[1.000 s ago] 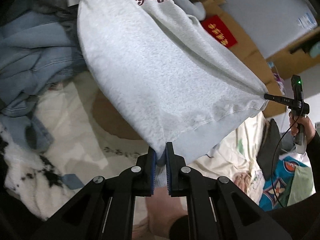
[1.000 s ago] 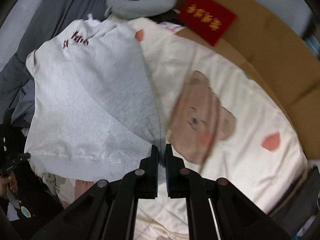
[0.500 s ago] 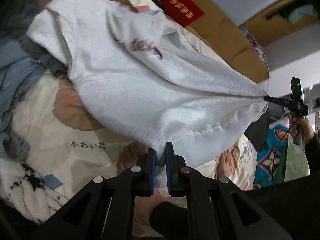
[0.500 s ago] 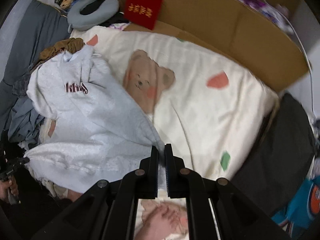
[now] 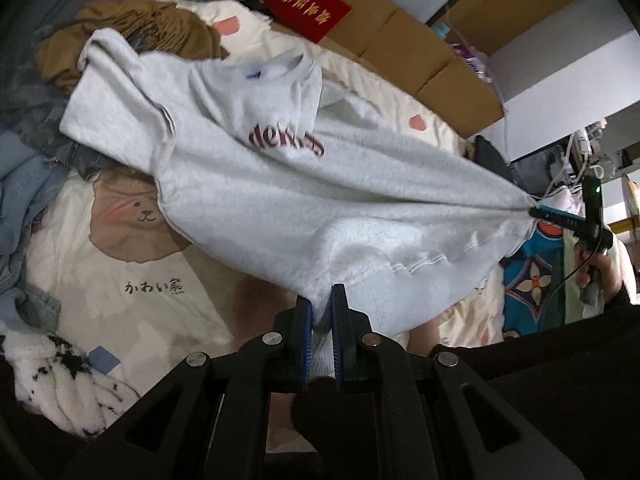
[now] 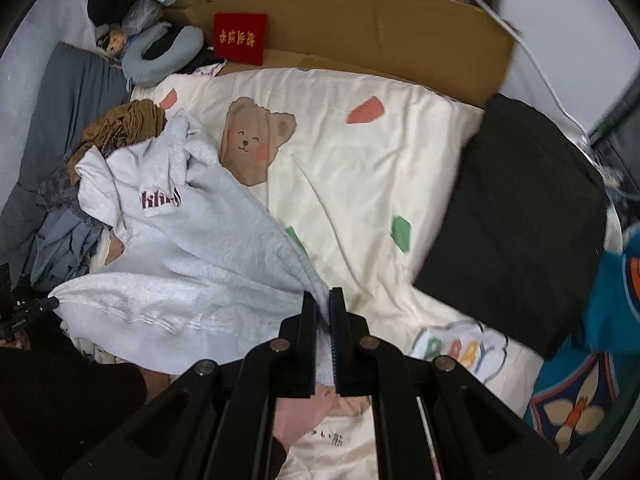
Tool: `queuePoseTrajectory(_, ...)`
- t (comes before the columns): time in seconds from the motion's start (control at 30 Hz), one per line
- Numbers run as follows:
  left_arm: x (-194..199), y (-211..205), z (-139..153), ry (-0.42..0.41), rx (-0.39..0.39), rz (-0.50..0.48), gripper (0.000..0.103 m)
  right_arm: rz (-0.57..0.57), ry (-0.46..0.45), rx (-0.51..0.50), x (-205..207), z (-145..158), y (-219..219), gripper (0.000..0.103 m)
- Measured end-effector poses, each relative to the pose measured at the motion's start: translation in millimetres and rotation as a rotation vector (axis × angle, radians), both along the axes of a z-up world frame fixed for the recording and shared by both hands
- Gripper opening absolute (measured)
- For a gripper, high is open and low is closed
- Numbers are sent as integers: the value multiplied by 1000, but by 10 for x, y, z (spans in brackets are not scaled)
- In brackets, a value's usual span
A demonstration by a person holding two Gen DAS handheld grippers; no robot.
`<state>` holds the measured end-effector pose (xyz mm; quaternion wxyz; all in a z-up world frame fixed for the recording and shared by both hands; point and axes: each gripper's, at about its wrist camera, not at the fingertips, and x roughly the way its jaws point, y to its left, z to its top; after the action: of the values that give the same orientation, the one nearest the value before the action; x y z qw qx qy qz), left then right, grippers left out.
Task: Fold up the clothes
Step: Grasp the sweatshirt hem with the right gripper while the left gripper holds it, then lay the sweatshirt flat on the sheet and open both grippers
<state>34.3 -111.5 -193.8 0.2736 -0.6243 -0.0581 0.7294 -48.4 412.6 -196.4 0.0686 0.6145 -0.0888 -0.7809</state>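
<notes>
A light grey sweatshirt with dark red lettering hangs stretched between both grippers above the bed. My left gripper is shut on one corner of its hem. My right gripper is shut on the other hem corner; it also shows in the left wrist view at the far right. The sweatshirt droops, and its neck and sleeves rest on the clothes pile at the left. The left gripper shows small in the right wrist view.
The bed carries a cream blanket with a bear print. A pile of brown and blue clothes lies at the left. A black folded item lies at the right. Cardboard and a red box line the far edge.
Both grippers have pulled back and lowered with the hem. The sweatshirt has dropped from a raised spread; its top now lies crumpled on the pile, with more of the bed showing.
</notes>
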Motion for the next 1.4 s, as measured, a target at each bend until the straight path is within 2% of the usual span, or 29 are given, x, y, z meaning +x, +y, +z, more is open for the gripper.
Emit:
queuePoseTrajectory(0.07,32,35,60,3,13,-7,8,-10,9,0,152,68,77,5)
queuePoseTrajectory(0.33,-3,189,-1,-25,63,-70,8,-94,-10,18,553,240,410,5)
queuePoseTrajectory(0.53,67,214,-137,-55,82,-88,8,-147,-68,16,909,164,533,5)
queuePoseTrajectory(0.83,304,-154,-538,-145,0,-39,8,-122,-217,-18,1260,-434,335,6)
queuePoseTrajectory(1.0,485,-465,-729,-188,-62,10,8,-150,-268,3,1367,-615,407,6)
queuePoseTrajectory(1.13,608,-610,-923,-256,-103,34,8,-169,-277,-4,1389,-672,497,6)
queuePoseTrajectory(1.2,653,-660,-1013,-308,-114,44,14,-173,-273,-15,1359,-684,501,6)
queuePoseTrajectory(1.4,522,-903,-887,-292,-165,123,14,-176,-229,-51,1176,-688,452,20)
